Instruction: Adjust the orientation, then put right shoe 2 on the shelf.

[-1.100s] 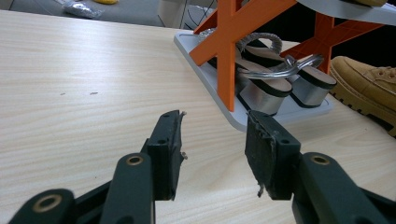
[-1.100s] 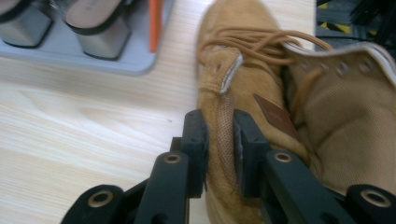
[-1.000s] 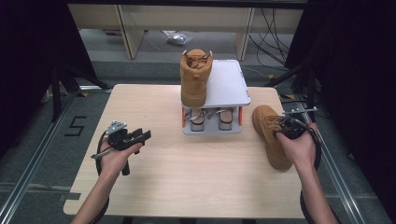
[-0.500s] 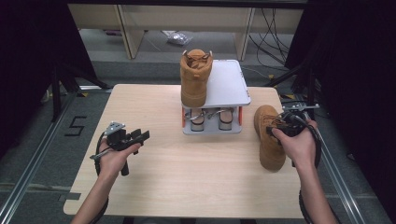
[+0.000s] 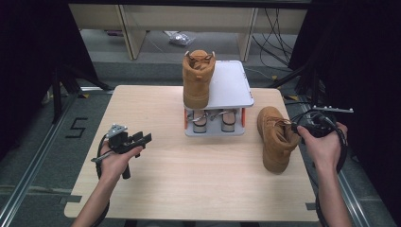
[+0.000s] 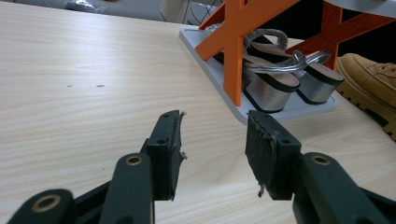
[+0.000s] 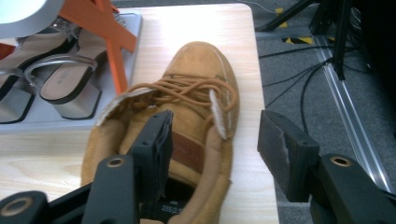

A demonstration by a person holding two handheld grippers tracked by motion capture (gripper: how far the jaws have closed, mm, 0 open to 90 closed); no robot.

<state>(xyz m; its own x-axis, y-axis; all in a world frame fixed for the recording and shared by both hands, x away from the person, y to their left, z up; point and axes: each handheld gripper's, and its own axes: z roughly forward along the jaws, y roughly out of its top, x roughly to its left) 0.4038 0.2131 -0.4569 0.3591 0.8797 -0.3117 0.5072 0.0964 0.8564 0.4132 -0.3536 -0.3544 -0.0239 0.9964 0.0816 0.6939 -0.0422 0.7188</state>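
Observation:
A tan lace-up boot (image 5: 275, 137) stands on the right side of the wooden table (image 5: 189, 189), beside a small shoe rack (image 5: 229, 87). My right gripper (image 5: 297, 128) is open at its collar. In the right gripper view one jaw sits inside the boot (image 7: 196, 93) and the other outside, so the right gripper (image 7: 215, 149) straddles the collar wall without pinching it. The boot's toe points away from that camera. A matching boot (image 5: 198, 78) stands on the rack's white top. My left gripper (image 5: 137, 139) hovers open over bare table, and the left gripper (image 6: 215, 149) holds nothing.
A pair of block-heeled sandals (image 6: 275, 79) rests on the rack's lower shelf between orange struts (image 6: 238, 37). The table's right edge (image 5: 302, 189) runs close to the boot. Cables (image 7: 299, 84) and a metal rail lie on the floor beyond it.
The boot on the table has turned slightly under my right gripper, and the right hand has shifted a little to the right. The left gripper has stayed put.

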